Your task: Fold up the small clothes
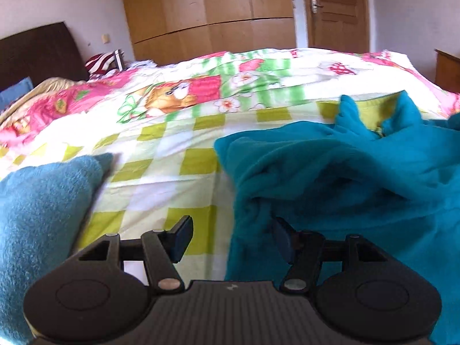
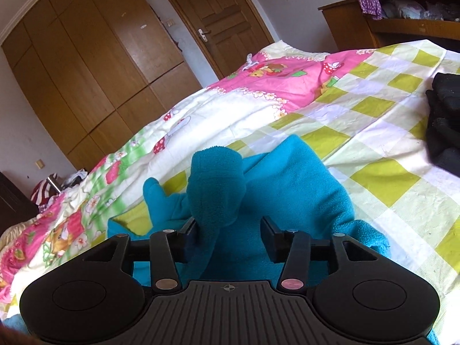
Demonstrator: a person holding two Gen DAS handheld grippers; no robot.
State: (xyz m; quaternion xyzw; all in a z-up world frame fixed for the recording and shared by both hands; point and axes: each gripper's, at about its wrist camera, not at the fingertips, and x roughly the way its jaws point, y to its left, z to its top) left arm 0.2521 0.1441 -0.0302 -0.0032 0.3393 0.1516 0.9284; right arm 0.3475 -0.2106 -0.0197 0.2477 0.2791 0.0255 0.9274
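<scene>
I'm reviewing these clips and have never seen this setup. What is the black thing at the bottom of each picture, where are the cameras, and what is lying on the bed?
Each picture comes from a fisheye camera on a hand-held gripper, looking along its jaws. The left gripper hangs open at the edge of a crumpled teal fleece garment and holds nothing. The right gripper is also open, with a raised fold of the same garment between its jaws, not clamped. Everything lies on a green-and-white checked bedsheet. A darker blue fuzzy cloth lies to the left, and a black fabric pile at the right.
</scene>
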